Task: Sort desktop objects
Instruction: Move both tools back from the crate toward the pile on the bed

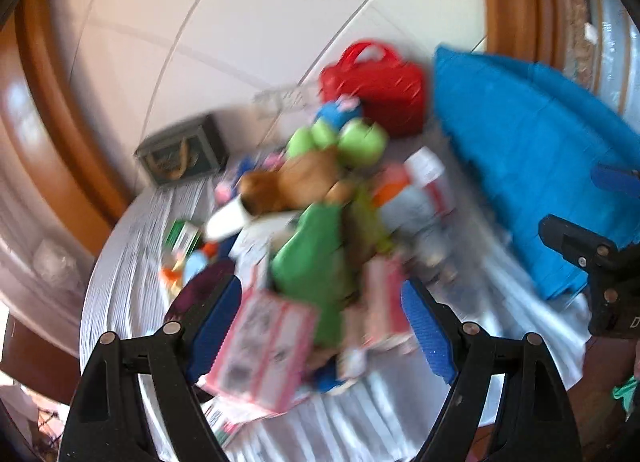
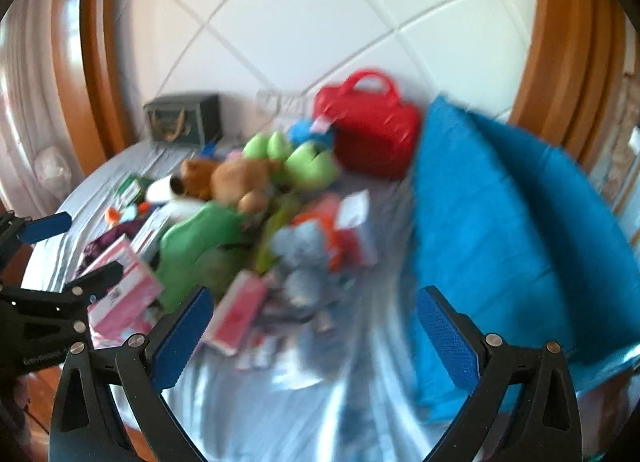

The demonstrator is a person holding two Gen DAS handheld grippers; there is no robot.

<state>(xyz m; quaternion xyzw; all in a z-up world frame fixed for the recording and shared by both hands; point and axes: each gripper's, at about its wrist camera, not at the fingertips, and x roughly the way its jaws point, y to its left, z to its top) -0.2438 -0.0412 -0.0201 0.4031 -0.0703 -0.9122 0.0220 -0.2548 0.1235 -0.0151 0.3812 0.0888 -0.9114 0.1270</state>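
Observation:
Both views are blurred by motion. A heap of things lies on a table under a pale striped cloth [image 1: 132,246]: a brown plush bear [image 1: 288,186] [image 2: 236,180], green plush toys [image 1: 344,142] [image 2: 296,162], a green cloth item [image 1: 316,258] [image 2: 200,238], pink boxes [image 1: 264,354] [image 2: 124,294], a grey plush toy [image 2: 304,258]. My left gripper [image 1: 322,326] hangs open above the near side of the heap, with nothing gripped. My right gripper [image 2: 314,332] is open too, over bare cloth [image 2: 280,402] in front of the heap. Each gripper shows at the edge of the other's view.
A red handbag [image 1: 380,90] [image 2: 372,130] stands at the back. A large blue fabric bag [image 1: 532,166] [image 2: 500,238] fills the right side. A dark box with gold handles [image 1: 182,154] [image 2: 184,118] sits at the back left against a white tiled wall.

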